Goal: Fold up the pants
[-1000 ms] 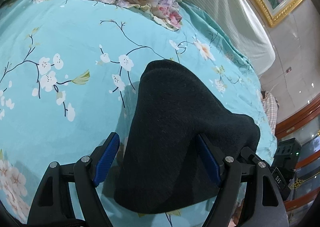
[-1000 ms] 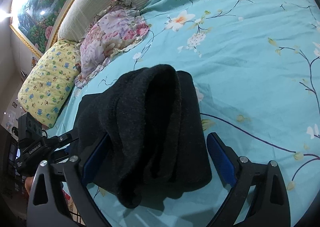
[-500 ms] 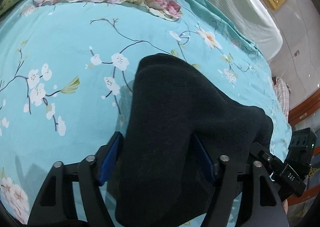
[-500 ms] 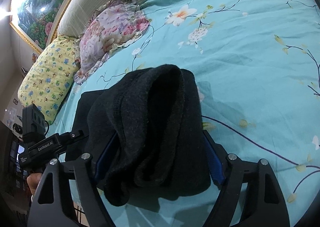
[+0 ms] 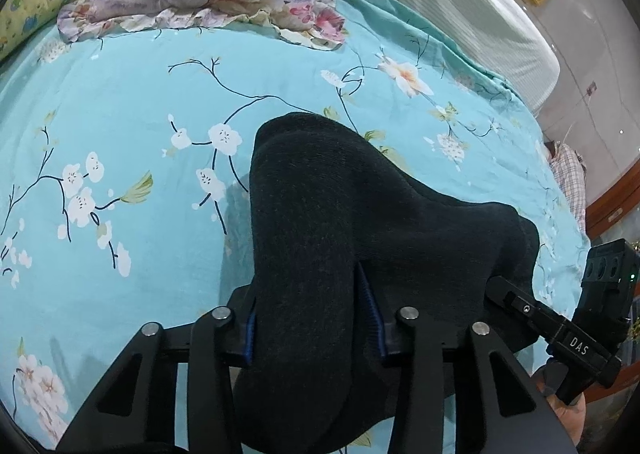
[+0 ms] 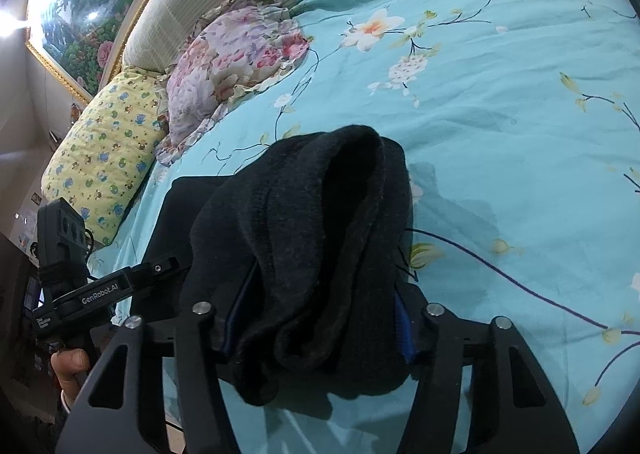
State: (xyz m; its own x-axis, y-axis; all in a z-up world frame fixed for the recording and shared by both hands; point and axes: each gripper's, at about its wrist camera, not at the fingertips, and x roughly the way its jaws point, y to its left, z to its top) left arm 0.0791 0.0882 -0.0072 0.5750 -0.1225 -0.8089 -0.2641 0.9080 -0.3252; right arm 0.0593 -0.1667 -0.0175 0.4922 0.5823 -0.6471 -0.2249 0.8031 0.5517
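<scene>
While both grippers clamp black pants point(image 5: 344, 238); yellow pillow point(image 6: 104, 157) fuller rightward

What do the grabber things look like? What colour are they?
Both are black. The left gripper and right gripper each have two angular fingers with triangular cut-outs, silver round bolts and blue pads. White lettering on their sides reads "DAS" and "GenRobot.AI".

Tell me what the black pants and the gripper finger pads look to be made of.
Black pants: thick, matte knit, probably fleece or wool blend; fuzzy nap and fine lint specks show, and it bunches softly. Finger pads: blue, ribbed, likely rubber or soft plastic, though mostly covered by cloth. Fingers' frame looks like matte black plastic.
</scene>
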